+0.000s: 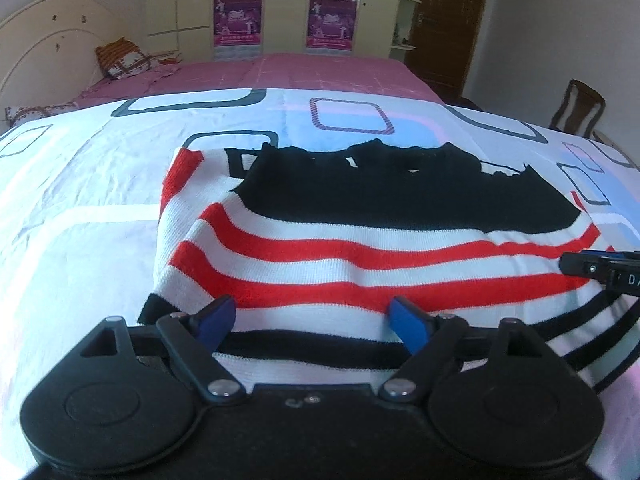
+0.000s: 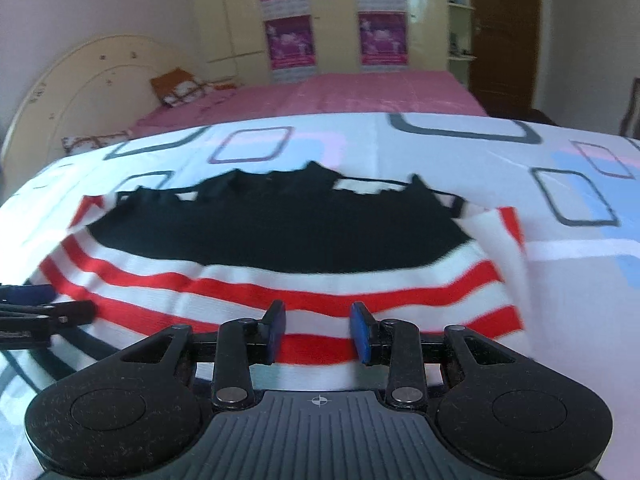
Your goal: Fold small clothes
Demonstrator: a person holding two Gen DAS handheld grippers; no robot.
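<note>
White bedsheet (image 1: 100, 208) with grey, blue and pink rounded squares covers the surface under my two tongs, and on it lies the small knitted garment with red and white stripes and a black upper part (image 1: 360, 256). It is folded and flat, just in front of both tongs, and its nearest edge with black stripes goes under my left tongs.

My left tongs (image 1: 316, 322) stand wide; the blue fingertips (image 1: 408, 322) are over the lowest red stripe and do not press on the cloth. My right tongs (image 2: 318, 330) stand narrower, also over the striped near edge, and no cloth is pinched between the blue pads (image 2: 360, 330). Each tongs appears at the side of the other one's view.

Beyond the garment is a bed with a pink cover (image 1: 320, 76), a patterned orange pillow (image 1: 124, 58) at the cream headboard (image 1: 44, 44), and a pale wardrobe with purple posters (image 1: 240, 20).
</note>
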